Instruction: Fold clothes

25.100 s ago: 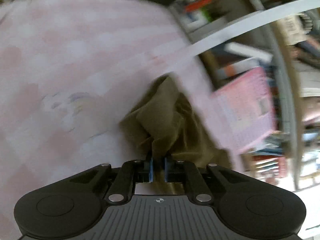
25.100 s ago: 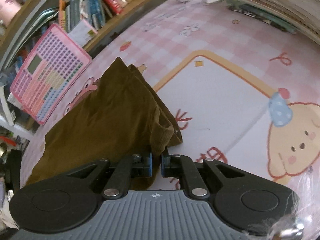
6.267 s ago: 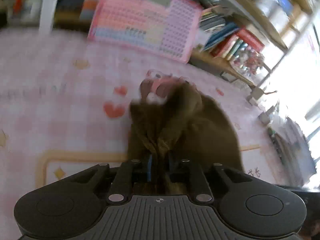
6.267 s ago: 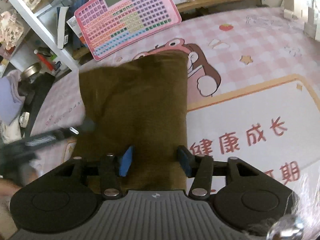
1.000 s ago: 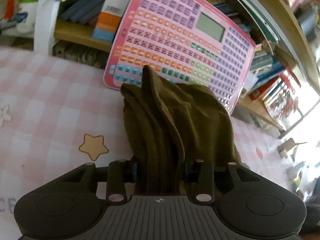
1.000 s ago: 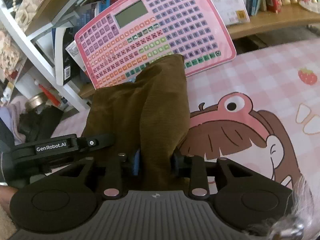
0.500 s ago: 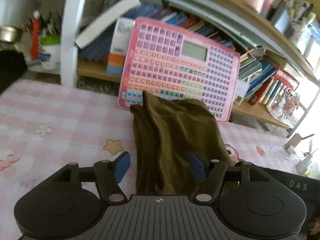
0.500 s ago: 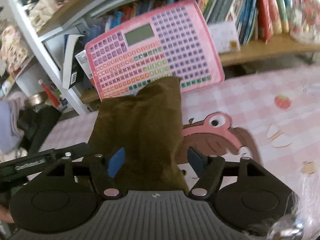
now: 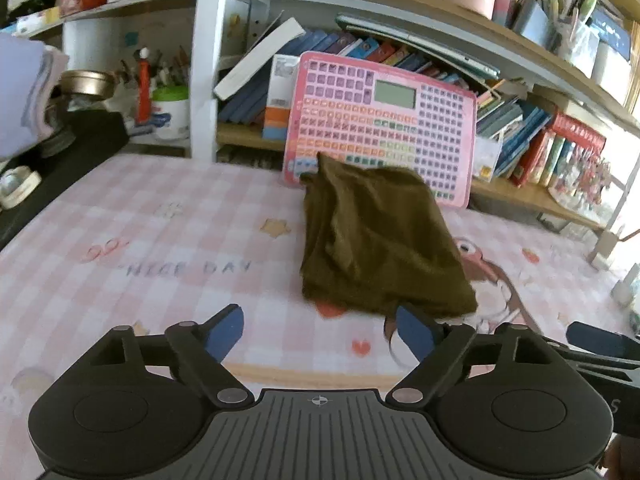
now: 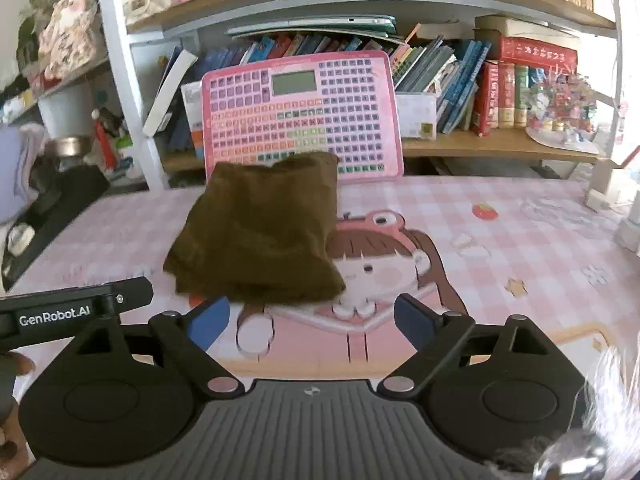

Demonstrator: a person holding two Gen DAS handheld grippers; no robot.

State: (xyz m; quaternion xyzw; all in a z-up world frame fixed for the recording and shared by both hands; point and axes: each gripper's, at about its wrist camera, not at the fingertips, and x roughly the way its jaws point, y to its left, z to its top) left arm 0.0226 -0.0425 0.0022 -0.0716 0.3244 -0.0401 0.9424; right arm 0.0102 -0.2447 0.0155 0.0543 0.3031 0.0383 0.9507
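Olive-brown folded garment lies just beyond my left gripper and right gripper; jaws just opened wide, nothing between them.

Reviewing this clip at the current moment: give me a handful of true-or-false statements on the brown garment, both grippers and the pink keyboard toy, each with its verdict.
1. The brown garment lies folded on the pink checked mat. True.
2. The right gripper is shut on the garment. False: its jaws, which have just been opening, stand wide with nothing between them.
3. The left gripper is open. True.
4. The pink keyboard toy lies flat on the mat. False: it stands leaning against the bookshelf.
5. The garment's far end overlaps the toy's lower edge in both views. True.
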